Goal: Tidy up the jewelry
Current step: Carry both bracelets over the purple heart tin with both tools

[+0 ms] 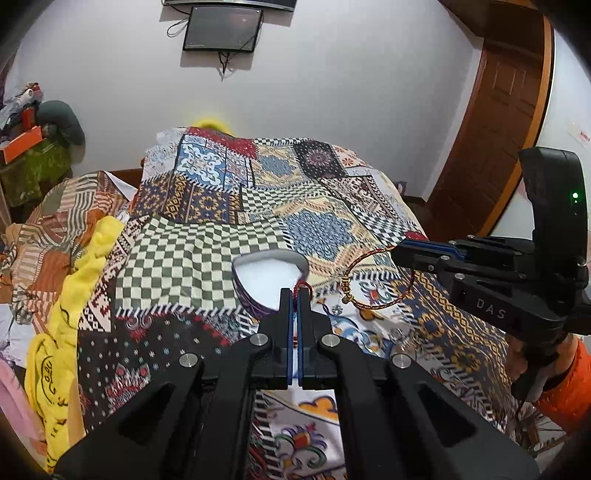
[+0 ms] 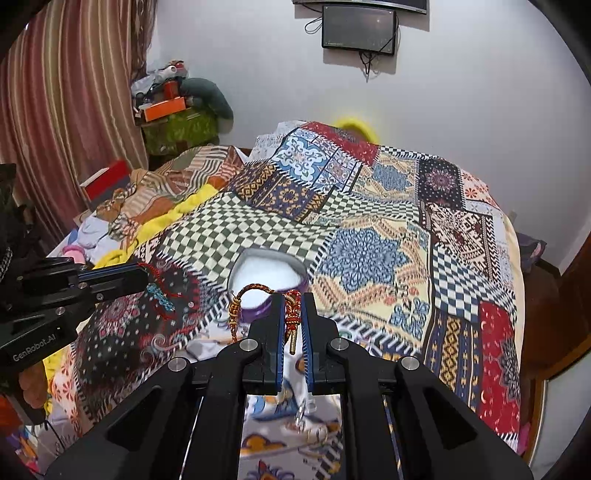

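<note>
A heart-shaped box (image 1: 269, 275) with a white lining and purple wall lies on the patterned bedspread (image 1: 207, 236). My left gripper (image 1: 294, 293) is shut on a thin red cord bracelet (image 1: 300, 285), which dangles with a teal knot in the right wrist view (image 2: 160, 295). My right gripper (image 2: 293, 301) is shut on a braided red-and-gold bracelet (image 2: 293, 314); its loop hangs in the air in the left wrist view (image 1: 373, 284). Both grippers hover just in front of the box (image 2: 267, 280).
Small earrings and rings lie on the spread near the box (image 1: 138, 322). Yellow cloth (image 1: 74, 295) and crumpled bedding pile up at the left. A wooden door (image 1: 495, 122) stands at the right, a dark screen (image 1: 221, 29) on the wall.
</note>
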Demonstrator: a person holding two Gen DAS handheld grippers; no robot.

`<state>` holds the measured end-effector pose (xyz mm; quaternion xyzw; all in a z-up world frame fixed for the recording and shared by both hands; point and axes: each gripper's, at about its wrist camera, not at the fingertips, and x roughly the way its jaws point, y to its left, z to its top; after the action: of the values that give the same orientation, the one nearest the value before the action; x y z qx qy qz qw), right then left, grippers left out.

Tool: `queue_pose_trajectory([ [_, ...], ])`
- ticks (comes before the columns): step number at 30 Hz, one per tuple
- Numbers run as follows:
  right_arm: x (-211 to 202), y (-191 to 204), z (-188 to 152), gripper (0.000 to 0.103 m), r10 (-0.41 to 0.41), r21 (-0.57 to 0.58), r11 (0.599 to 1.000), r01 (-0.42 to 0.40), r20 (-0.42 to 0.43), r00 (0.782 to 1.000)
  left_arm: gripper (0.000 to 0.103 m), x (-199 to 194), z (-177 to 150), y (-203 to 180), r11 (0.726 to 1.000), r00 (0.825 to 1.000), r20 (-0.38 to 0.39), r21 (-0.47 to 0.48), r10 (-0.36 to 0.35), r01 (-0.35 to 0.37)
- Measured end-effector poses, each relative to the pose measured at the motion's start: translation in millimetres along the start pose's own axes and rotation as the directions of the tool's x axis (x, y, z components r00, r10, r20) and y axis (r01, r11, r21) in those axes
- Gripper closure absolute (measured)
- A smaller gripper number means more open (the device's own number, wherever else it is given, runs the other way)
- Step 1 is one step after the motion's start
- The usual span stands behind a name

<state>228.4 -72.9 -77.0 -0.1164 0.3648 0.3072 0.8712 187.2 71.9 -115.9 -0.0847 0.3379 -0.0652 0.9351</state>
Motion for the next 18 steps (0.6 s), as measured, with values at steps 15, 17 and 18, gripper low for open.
queue_pose_trajectory([
  [15, 64.2, -4.0, 8.5, 0.096, -0.006, -0.054, 0.999, -0.001, -0.14, 0.99, 0.103, 56.9, 27.8, 23.5, 0.999, 0.998, -0.049, -0.034, -0.037, 0.035],
  [17, 70.7, -7.7, 9.7, 0.096, -0.003, -0.052, 0.999, -0.006, -0.156, 0.988, 0.103, 67.9, 31.0, 25.2, 0.999, 0.997, -0.061, -0.036, -0.039, 0.036],
  [18, 73.3, -9.4, 10.6, 0.096, 0.002, -0.049, 0.999, -0.01, -0.161, 0.987, 0.103, 74.1, 32.3, 26.5, 0.998, 0.997, -0.071, -0.039, -0.043, 0.041],
])
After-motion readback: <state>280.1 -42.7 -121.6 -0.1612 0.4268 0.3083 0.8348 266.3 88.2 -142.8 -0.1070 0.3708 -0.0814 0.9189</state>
